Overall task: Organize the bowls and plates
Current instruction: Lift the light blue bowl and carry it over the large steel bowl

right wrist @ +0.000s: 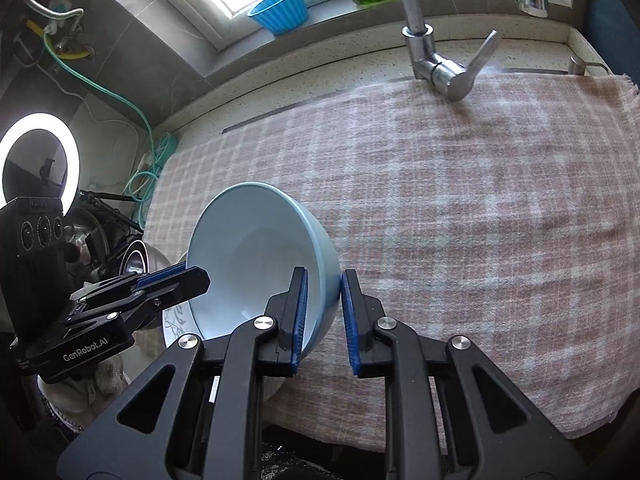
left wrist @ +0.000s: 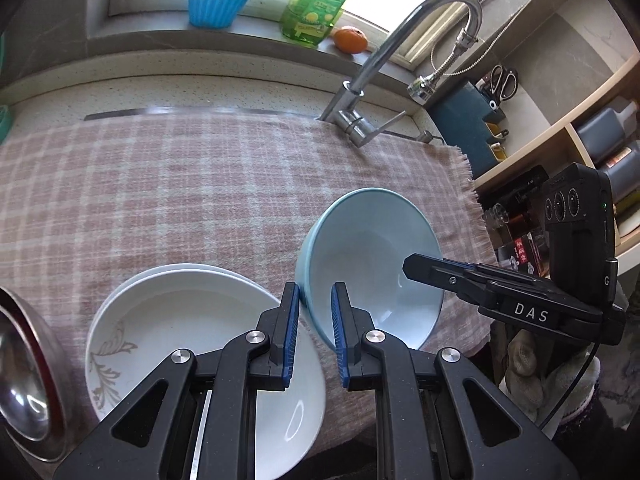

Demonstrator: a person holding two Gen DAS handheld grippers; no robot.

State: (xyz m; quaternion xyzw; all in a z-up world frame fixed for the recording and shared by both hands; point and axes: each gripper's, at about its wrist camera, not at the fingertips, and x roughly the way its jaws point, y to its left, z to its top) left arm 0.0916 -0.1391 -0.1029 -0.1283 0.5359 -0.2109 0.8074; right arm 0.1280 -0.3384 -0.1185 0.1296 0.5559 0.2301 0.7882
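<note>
Pale blue ceramic identified the bowl (left wrist: 372, 268), which stood tilted on its side at lower centre of both wrist views, its opening facing right in the left wrist view and left in the right wrist view. The bowl sat over the pink checked cloth (left wrist: 160, 192) that covered the counter.

The right gripper (right wrist: 323, 316) straddled the bowl's wall: one blue pad lay inside the rim and the other against the outer surface, so the jaws stood at a narrow setting, closed on the bowl. In the left wrist view the same gripper (left wrist: 416, 266) entered from the right edge, its tip reaching into the bowl's opening.

The left gripper (left wrist: 314, 320) showed a narrow gap between its blue pads. The bowl's outer wall appeared between the pad tips, but whether the pads pressed on it could not be determined. In the right wrist view this gripper (right wrist: 196, 276) came in from the lower left, its tip at the bowl's left rim.

A stack of white plates (left wrist: 192, 328) with a leaf motif lay at lower left of the left wrist view, just beside the bowl and partly under the left gripper. A steel bowl (left wrist: 28, 380) occupied the far left edge.

A chrome faucet (left wrist: 400, 52) rose at upper right of the left wrist view. On the window ledge stood a blue ribbed cup (left wrist: 216, 4), a green bottle (left wrist: 316, 4) and an orange (left wrist: 350, 39). A ring light (right wrist: 40, 156) glowed at the left edge of the right wrist view.
</note>
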